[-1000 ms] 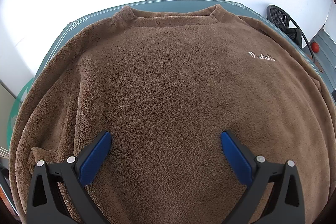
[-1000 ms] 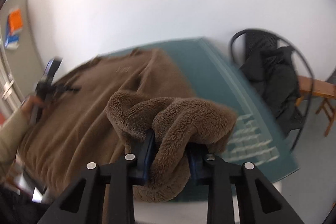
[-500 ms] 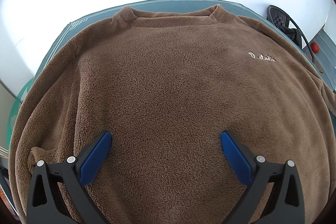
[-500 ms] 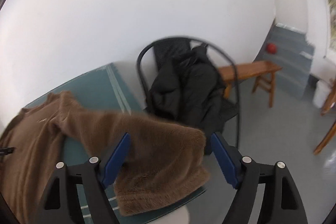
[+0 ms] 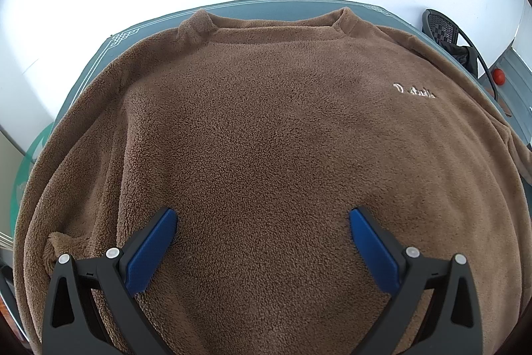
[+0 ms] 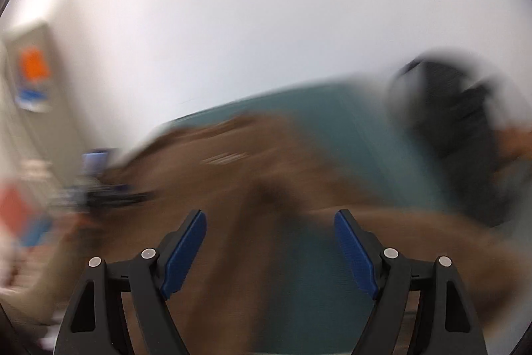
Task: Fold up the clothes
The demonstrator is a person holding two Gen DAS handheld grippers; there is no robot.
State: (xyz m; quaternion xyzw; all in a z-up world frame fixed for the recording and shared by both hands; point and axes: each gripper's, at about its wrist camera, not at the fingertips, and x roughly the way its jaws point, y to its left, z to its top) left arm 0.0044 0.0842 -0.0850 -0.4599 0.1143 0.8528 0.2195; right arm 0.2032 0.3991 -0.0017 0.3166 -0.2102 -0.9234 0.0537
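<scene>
A brown fleece sweater (image 5: 266,128) lies spread flat on the teal table (image 5: 286,9), collar at the far edge and white lettering (image 5: 414,91) on its chest. My left gripper (image 5: 262,222) hovers over the sweater's lower middle, open, nothing between its blue pads. In the blurred right wrist view, my right gripper (image 6: 270,223) is open and empty above the sweater (image 6: 232,175) and its sleeve (image 6: 415,238), which stretches out to the right over the teal table (image 6: 332,108). The other gripper (image 6: 99,185) shows at the left as a dark smear.
A black chair with a dark jacket (image 6: 459,135) stands beyond the table's right end; it also shows in the left wrist view as a black chair (image 5: 449,39), with a red ball (image 5: 497,76) behind it. White walls surround the table.
My right gripper let go of the bunched sleeve, opened wide, swung out to the right toward the chair and then back left over the sweater. The left gripper has stayed still.
</scene>
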